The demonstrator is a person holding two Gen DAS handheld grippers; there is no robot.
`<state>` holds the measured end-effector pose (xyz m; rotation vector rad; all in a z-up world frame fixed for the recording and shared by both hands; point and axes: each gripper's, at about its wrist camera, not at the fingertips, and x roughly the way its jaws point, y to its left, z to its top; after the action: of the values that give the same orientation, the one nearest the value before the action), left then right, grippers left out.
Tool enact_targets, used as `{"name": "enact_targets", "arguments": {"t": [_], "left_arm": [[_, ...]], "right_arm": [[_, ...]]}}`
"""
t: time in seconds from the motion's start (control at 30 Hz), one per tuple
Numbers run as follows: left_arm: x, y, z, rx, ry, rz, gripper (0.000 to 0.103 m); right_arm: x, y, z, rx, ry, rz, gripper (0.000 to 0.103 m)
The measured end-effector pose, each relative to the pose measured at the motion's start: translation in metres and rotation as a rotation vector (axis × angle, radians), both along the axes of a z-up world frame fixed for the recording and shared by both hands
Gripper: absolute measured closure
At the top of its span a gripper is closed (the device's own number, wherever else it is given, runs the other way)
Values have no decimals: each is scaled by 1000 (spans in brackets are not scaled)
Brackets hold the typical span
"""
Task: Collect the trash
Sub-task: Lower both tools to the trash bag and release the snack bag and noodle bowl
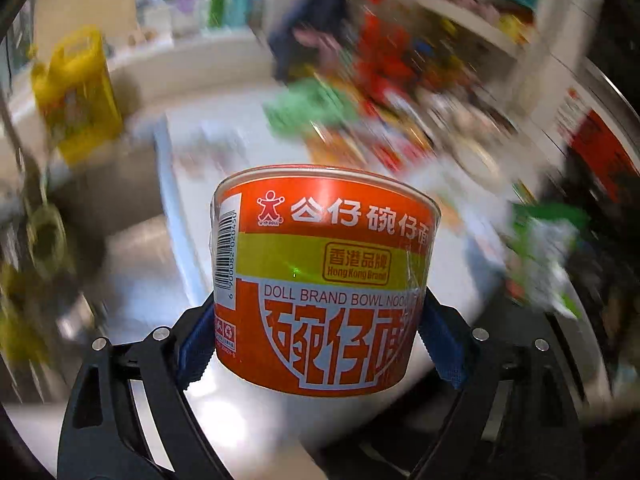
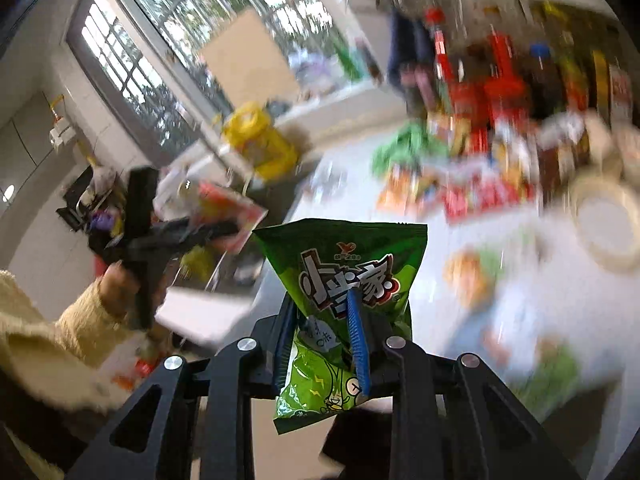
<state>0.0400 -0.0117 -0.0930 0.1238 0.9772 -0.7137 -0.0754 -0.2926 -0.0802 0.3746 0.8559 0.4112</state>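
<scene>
My left gripper (image 1: pixel 320 344) is shut on an orange Doll Brand bowl noodle cup (image 1: pixel 324 276), its blue pads pressing both sides, held up in the air. My right gripper (image 2: pixel 320 340) is shut on a green snack bag (image 2: pixel 344 300), which stands up between the blue pads. In the right wrist view the left gripper (image 2: pixel 216 232) shows at the left, held by a hand in a cream sleeve, with the orange cup (image 2: pixel 228 212) blurred in it.
A white table (image 2: pixel 460 248) carries several blurred snack packets (image 2: pixel 480 192), red sauce bottles (image 2: pixel 500 80) and a white plate (image 2: pixel 608 228). A yellow container (image 2: pixel 260 144) stands by the window. Shelves (image 1: pixel 500 20) stand at the right. The background is motion blurred.
</scene>
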Motion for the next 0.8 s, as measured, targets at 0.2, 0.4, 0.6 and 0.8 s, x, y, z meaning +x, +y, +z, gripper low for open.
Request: {"name": "enact_targets", "arguments": {"t": [0.2, 0.4, 0.6, 0.8], "left_arm": [[-117, -13, -105, 82, 242, -23, 18], [-140, -37, -239, 252, 345, 18, 17], [-134, -58, -276, 327, 349, 41, 12], [-124, -55, -249, 302, 358, 85, 8]], "right_arm": [[-61, 6, -71, -1, 218, 15, 81], [-68, 0, -161, -55, 349, -14, 86], [-72, -2, -156, -103, 333, -41, 20], [-69, -5, -135, -96, 290, -51, 11]]}}
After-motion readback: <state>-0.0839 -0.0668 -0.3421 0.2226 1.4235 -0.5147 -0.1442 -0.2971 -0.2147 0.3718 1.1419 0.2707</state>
